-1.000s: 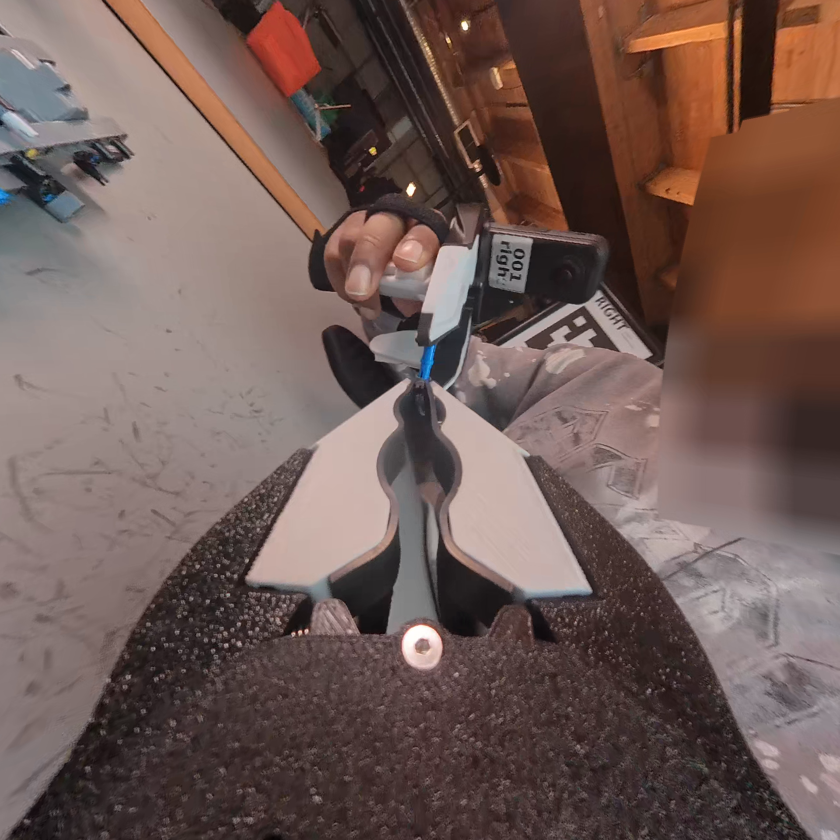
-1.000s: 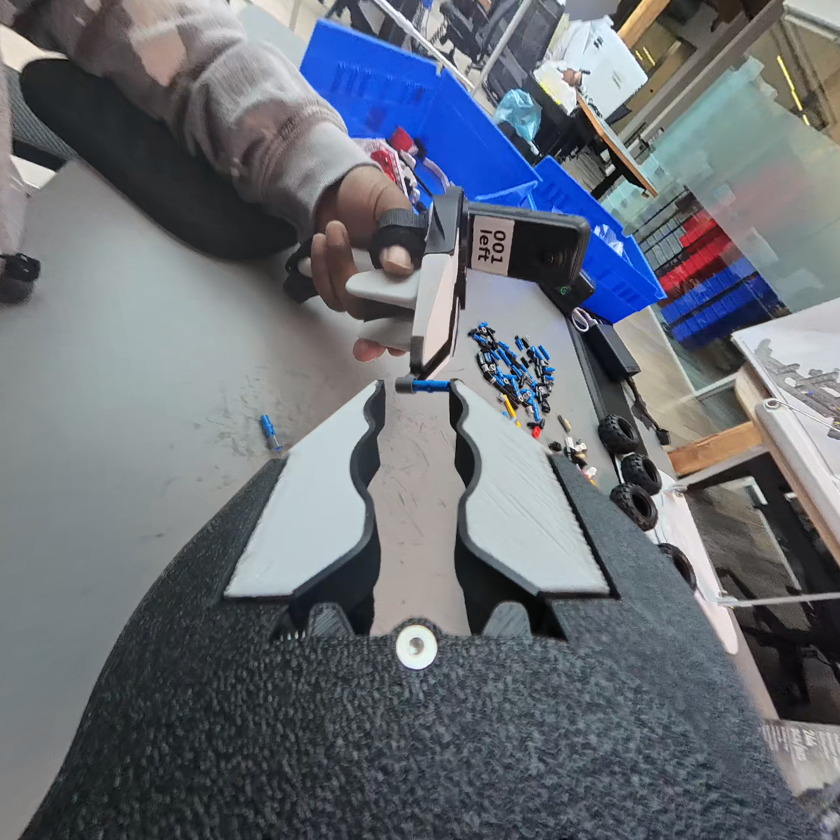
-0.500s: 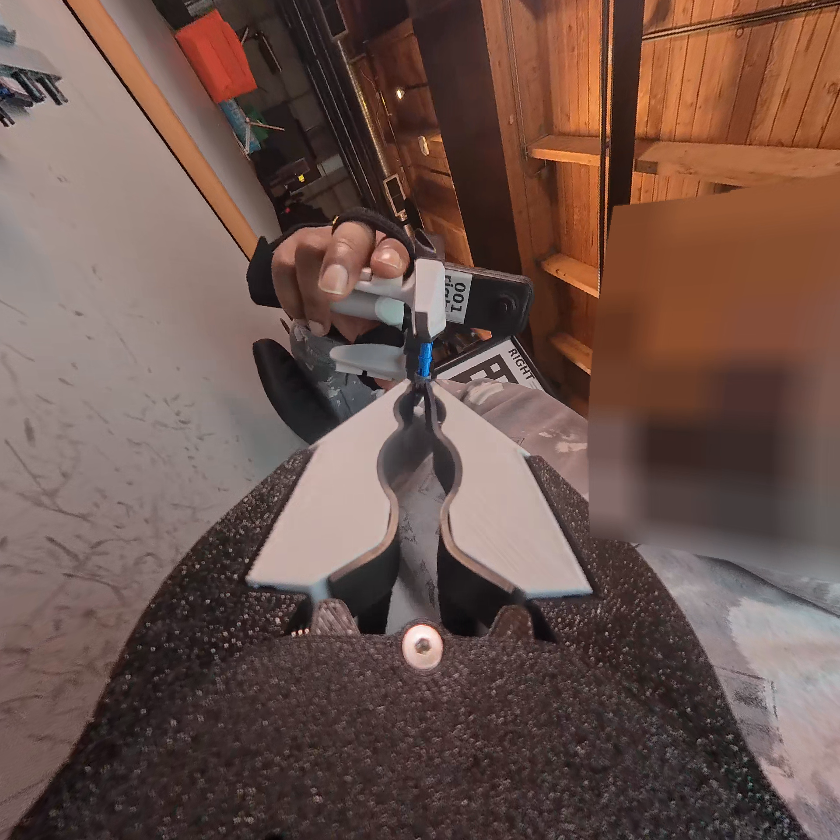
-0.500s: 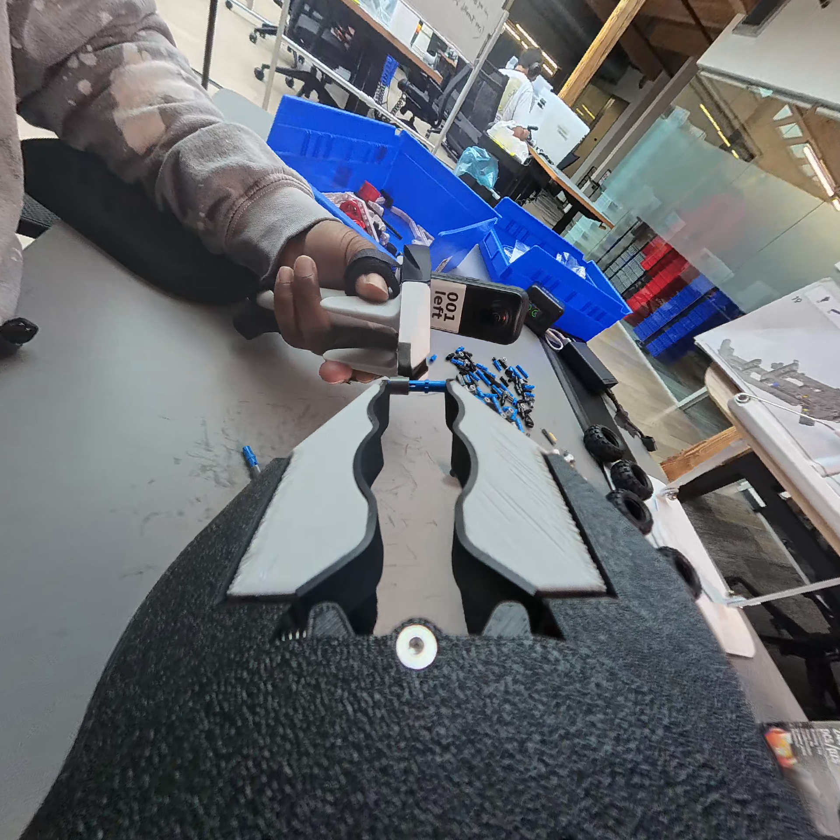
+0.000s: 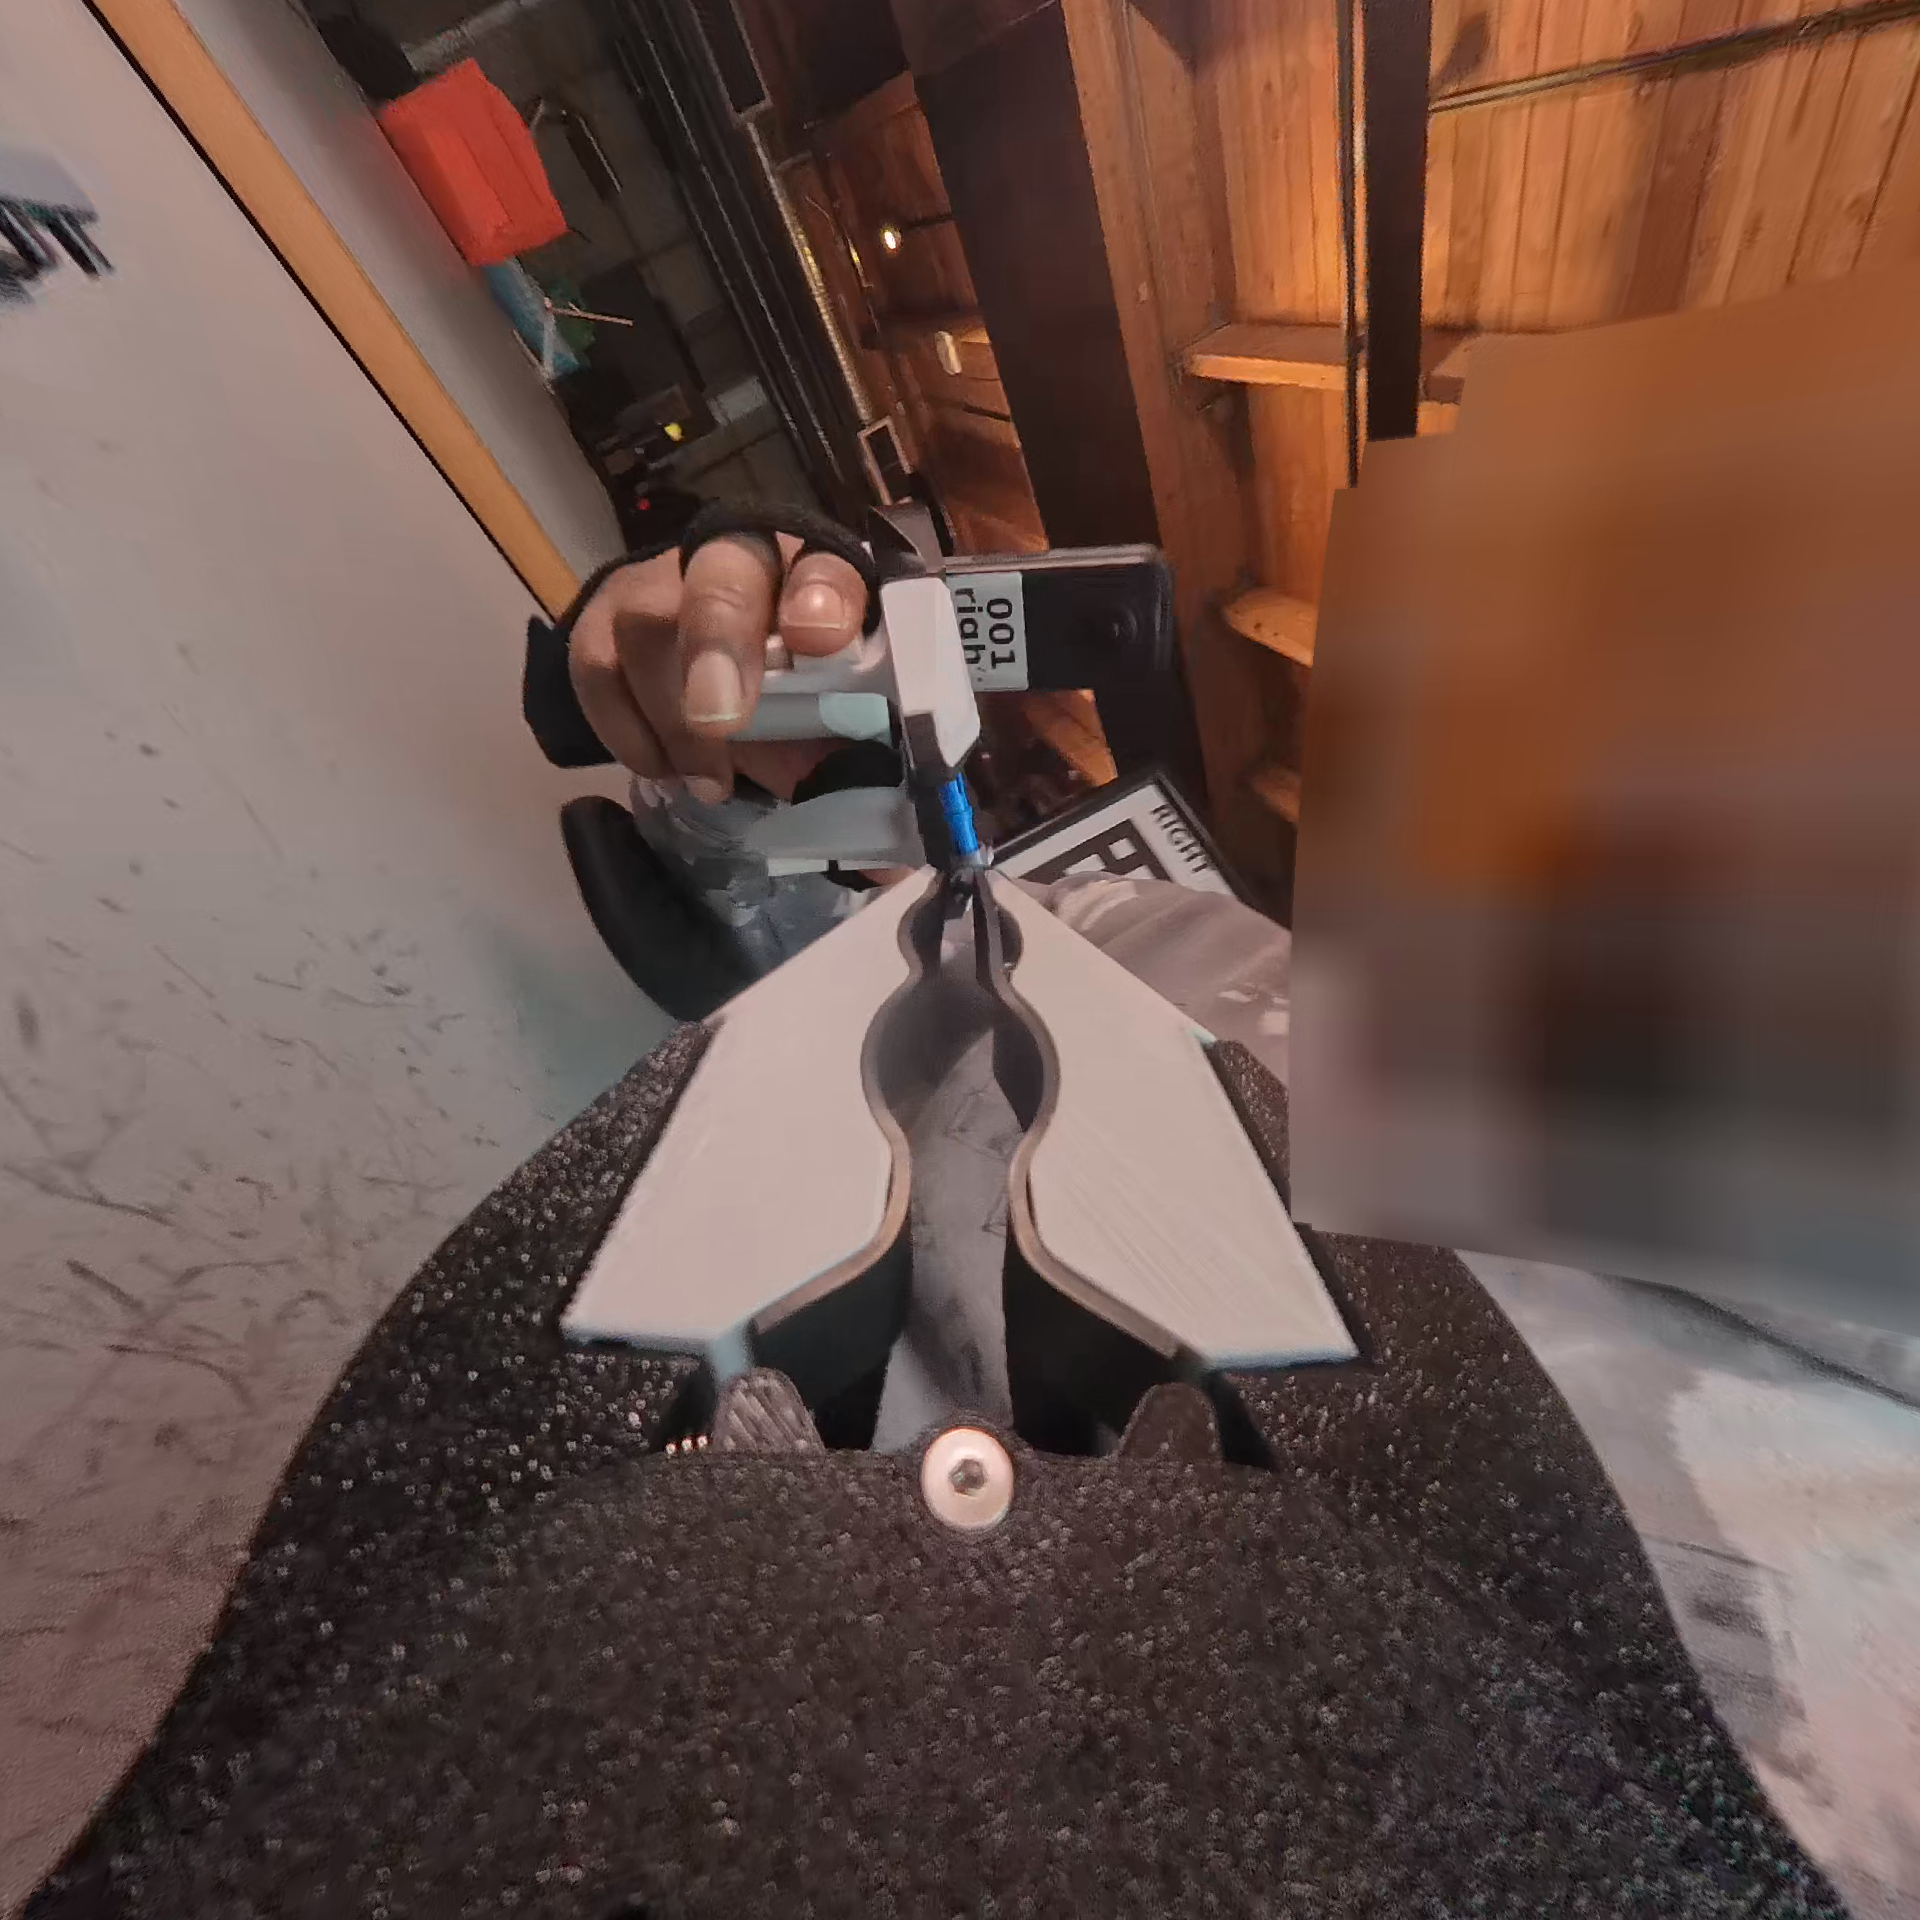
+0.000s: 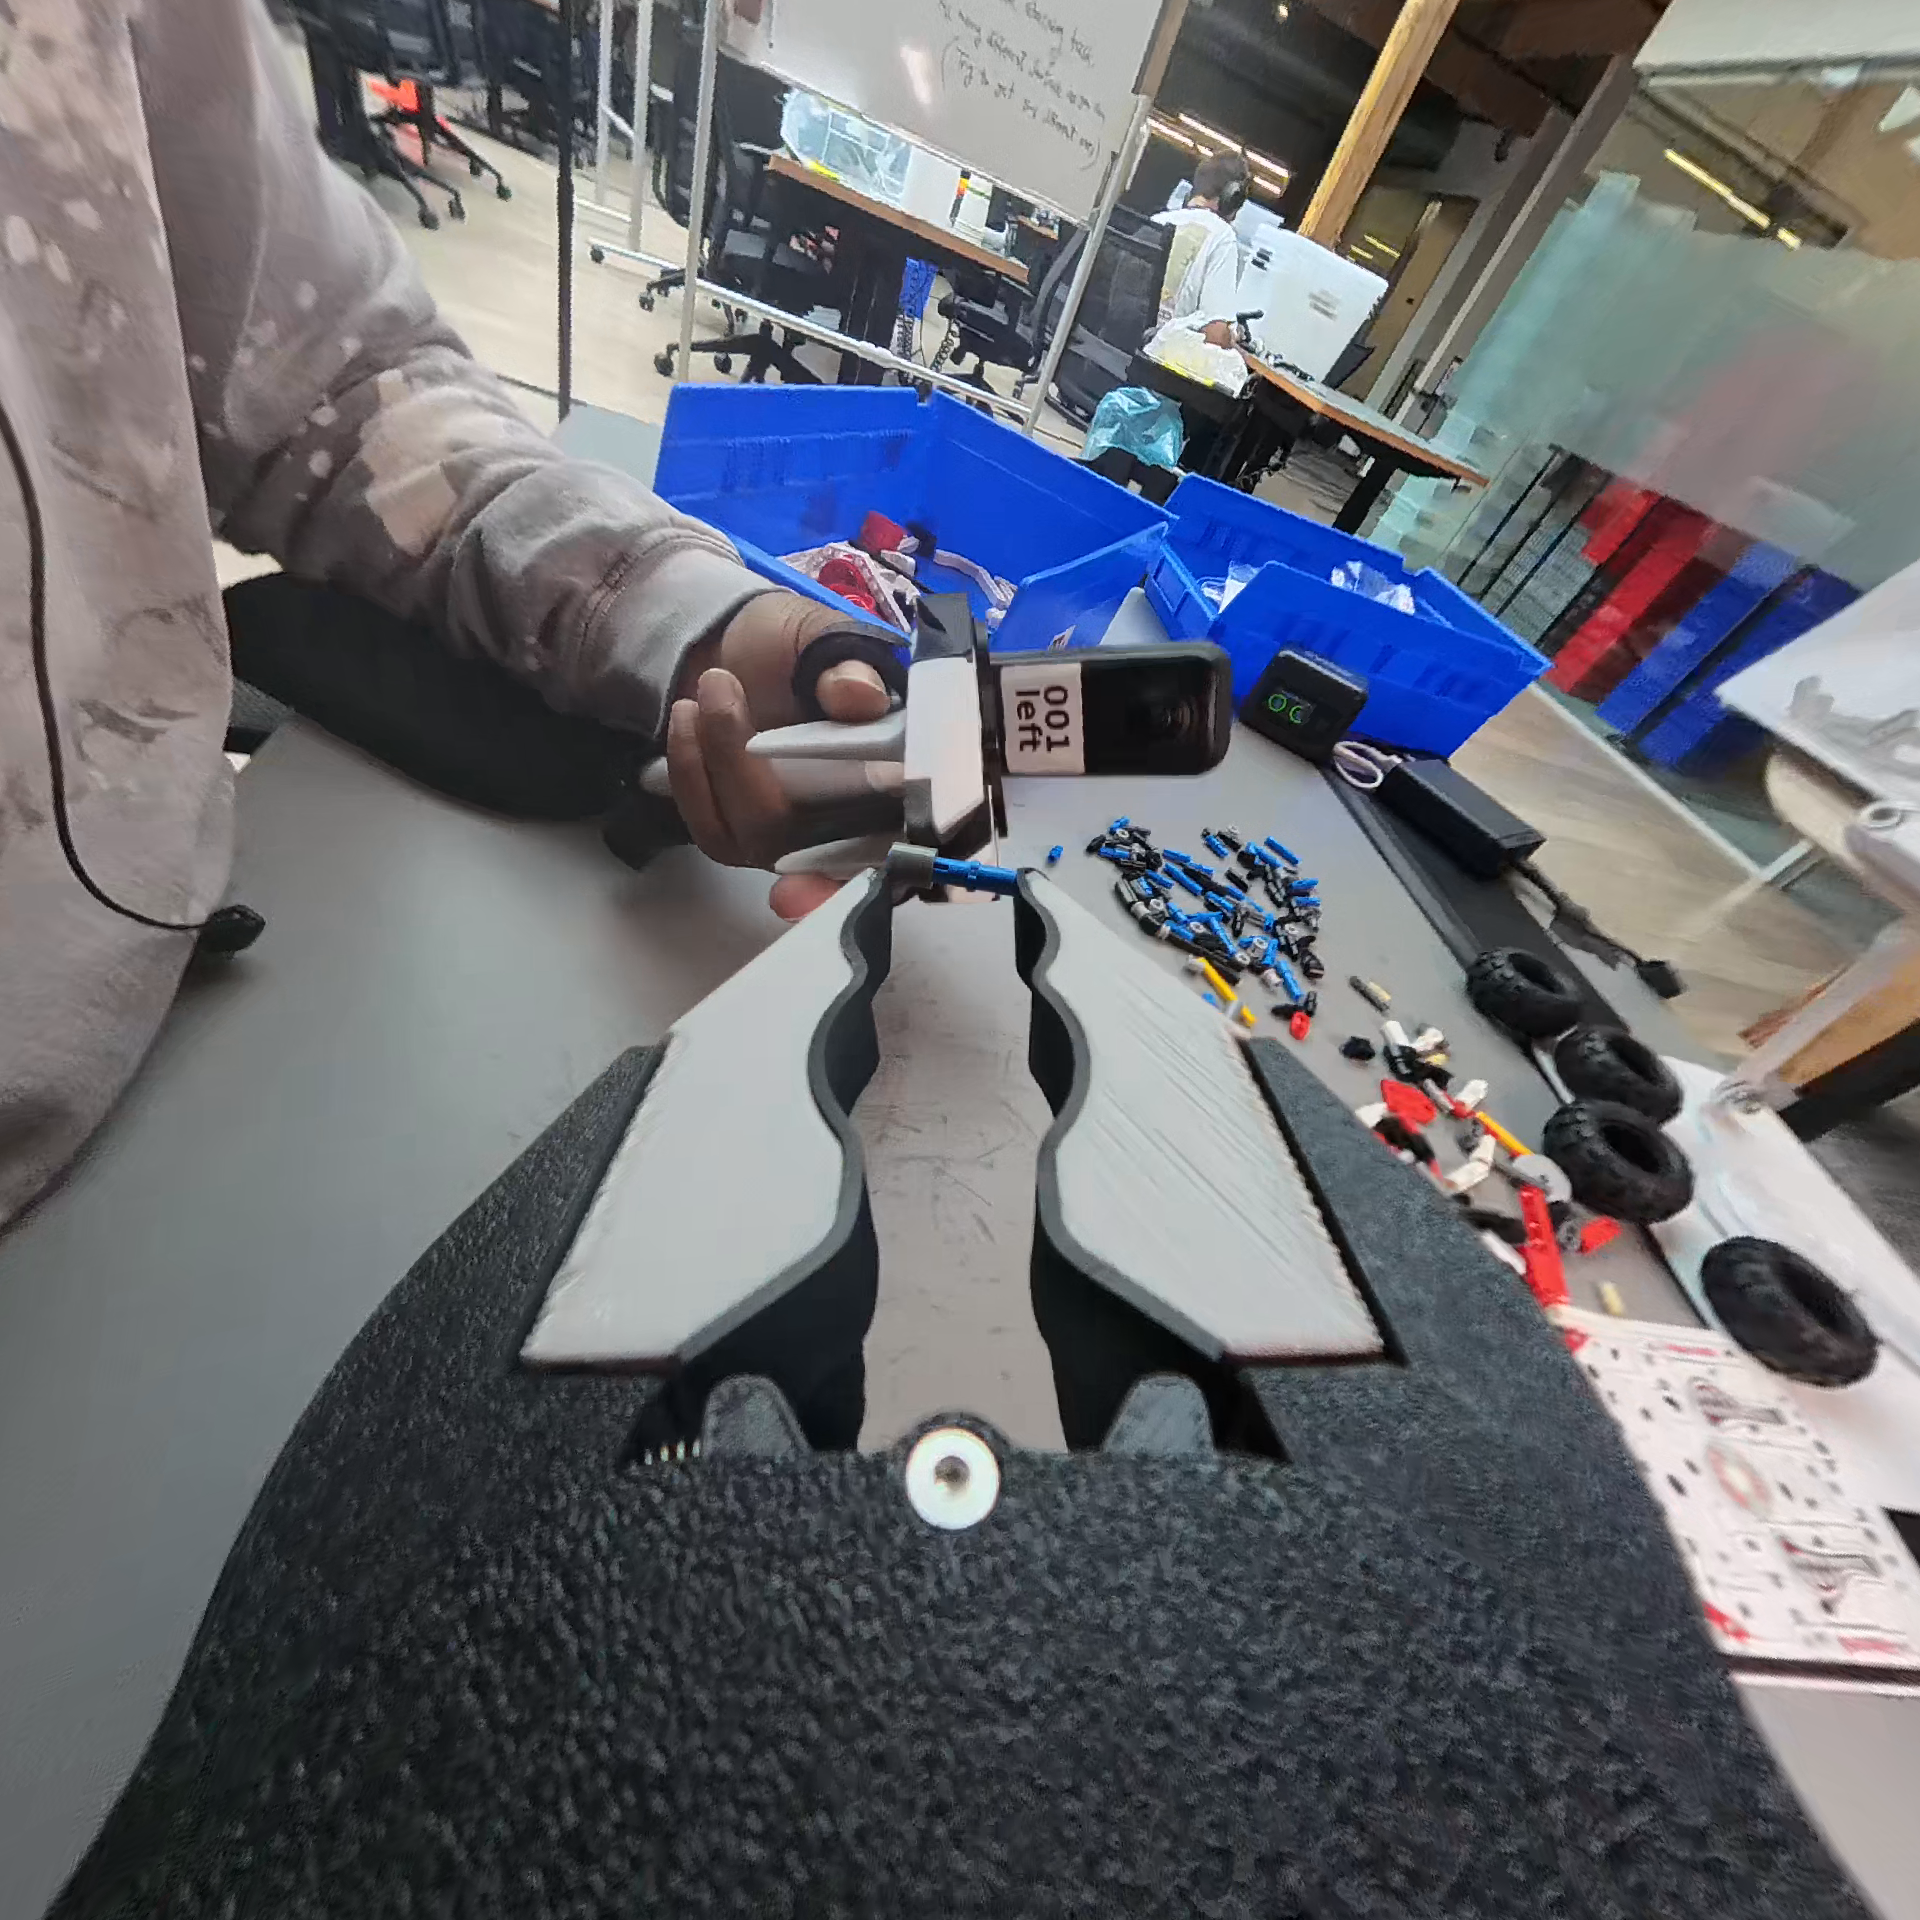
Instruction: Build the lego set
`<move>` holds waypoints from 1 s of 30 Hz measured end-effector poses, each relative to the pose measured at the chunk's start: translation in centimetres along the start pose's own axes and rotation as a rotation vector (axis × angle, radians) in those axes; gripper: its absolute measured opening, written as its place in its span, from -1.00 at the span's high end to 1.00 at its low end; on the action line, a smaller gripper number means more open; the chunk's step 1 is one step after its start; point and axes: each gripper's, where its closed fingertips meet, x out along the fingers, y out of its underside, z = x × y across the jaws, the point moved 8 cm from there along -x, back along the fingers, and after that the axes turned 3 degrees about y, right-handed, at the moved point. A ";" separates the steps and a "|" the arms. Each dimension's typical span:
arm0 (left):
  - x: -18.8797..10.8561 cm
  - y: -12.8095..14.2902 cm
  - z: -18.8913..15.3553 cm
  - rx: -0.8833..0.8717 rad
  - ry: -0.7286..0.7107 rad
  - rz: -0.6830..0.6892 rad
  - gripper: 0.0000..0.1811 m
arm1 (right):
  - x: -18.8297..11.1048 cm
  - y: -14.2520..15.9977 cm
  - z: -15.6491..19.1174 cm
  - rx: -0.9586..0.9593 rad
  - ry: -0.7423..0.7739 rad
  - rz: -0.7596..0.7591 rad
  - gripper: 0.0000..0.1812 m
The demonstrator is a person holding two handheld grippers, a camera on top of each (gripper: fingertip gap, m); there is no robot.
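Observation:
A short blue pin point(image 6: 971, 873) carries a small grey connector point(image 6: 909, 862) on one end. In the right wrist view my right gripper point(image 6: 953, 885) has the pin spanning the gap between its fingertips and clamps it lengthwise, above the grey table point(image 6: 364, 1039). My left gripper point(image 5: 958, 896) is shut, its tips pinching the connector end of the pin point(image 5: 954, 816). It also shows in the right wrist view point(image 6: 940, 836), coming from above. The right gripper shows farther off in the left wrist view point(image 5: 914, 800), in a person's hand.
A pile of loose blue and black pins point(image 6: 1216, 894) lies on the table behind the grippers. Red and white pieces point(image 6: 1538, 1236), black tyres point(image 6: 1616, 1158) and an instruction sheet point(image 6: 1756, 1486) lie to the right. Blue bins point(image 6: 935, 488) stand at the back.
Both grippers have tilted and shifted together, so the backgrounds have swung. The pin and connector stay held between them in the same way.

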 end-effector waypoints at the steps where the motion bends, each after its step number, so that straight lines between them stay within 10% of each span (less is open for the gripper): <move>1: 0.0 -0.1 -0.2 0.065 -0.041 0.012 0.92 | 0.0 0.1 -0.3 0.057 -0.004 0.001 0.75; 11: 0.8 0.9 -2.5 0.876 -0.661 0.343 0.80 | 0.2 1.4 -0.9 0.375 -0.140 0.100 0.75; 30: 1.3 1.7 -1.2 0.913 -0.785 0.424 0.94 | 1.6 2.1 0.4 0.354 -0.079 0.200 0.67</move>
